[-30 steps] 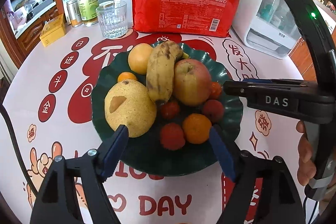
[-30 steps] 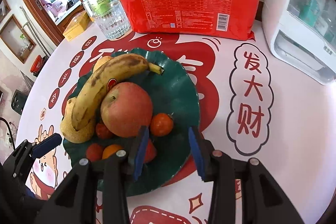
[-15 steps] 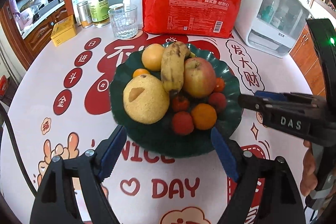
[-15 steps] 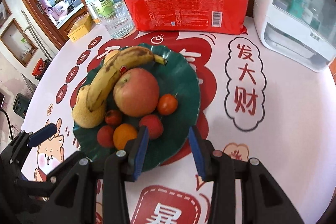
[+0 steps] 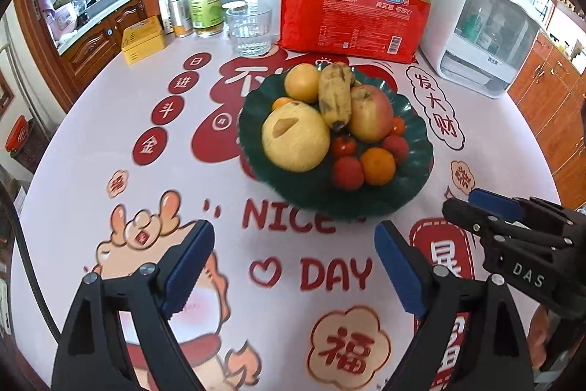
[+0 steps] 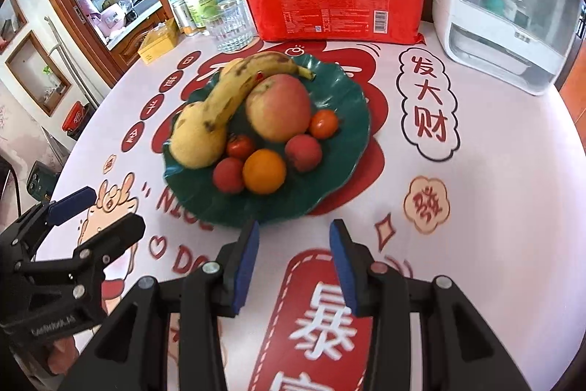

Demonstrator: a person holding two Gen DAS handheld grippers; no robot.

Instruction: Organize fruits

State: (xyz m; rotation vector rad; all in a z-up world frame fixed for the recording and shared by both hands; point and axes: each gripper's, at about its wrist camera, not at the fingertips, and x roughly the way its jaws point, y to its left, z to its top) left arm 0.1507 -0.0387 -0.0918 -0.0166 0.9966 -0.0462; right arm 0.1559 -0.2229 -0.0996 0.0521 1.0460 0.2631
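On your festive printed surface [image 5: 110, 141], both claws hang empty, left claw [image 5: 293, 266] wide after opening, right claw [image 6: 293, 262] narrower; grip the soft banana [image 5: 333, 98] gently midway.

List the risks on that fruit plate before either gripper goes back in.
1. The banana lies propped across the pear and against the apple; lifting either could send it sliding off the green plate.
2. The small round fruits, like the orange, sit near the plate's front edge and may roll off if nudged.
3. The drinking glass stands just behind the plate, where a far reach might tip it.
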